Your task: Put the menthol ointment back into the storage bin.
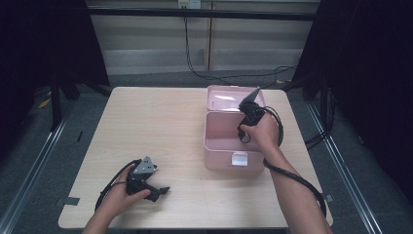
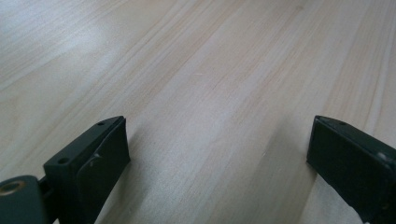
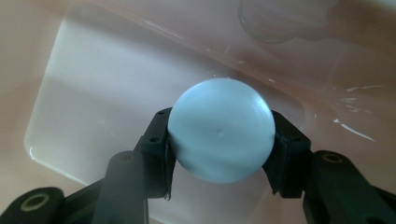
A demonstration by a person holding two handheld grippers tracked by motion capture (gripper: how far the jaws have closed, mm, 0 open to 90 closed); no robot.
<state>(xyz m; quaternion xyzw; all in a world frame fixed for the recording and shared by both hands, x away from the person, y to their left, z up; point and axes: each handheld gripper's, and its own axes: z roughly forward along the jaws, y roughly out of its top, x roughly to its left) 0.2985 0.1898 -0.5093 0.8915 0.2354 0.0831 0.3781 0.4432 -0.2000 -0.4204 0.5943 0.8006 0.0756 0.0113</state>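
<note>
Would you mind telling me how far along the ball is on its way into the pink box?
Done: the pink box stands open, lid up, and the right gripper is shut on the pale blue ball. In hand: that gripper points down into the box, the ball over its floor. Left: releasing the ball and, probably, closing the lid. The left gripper rests open on the table.

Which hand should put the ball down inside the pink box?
The right gripper: it already grips the pale blue ball inside the pink box. The left gripper rests open on the table.
</note>
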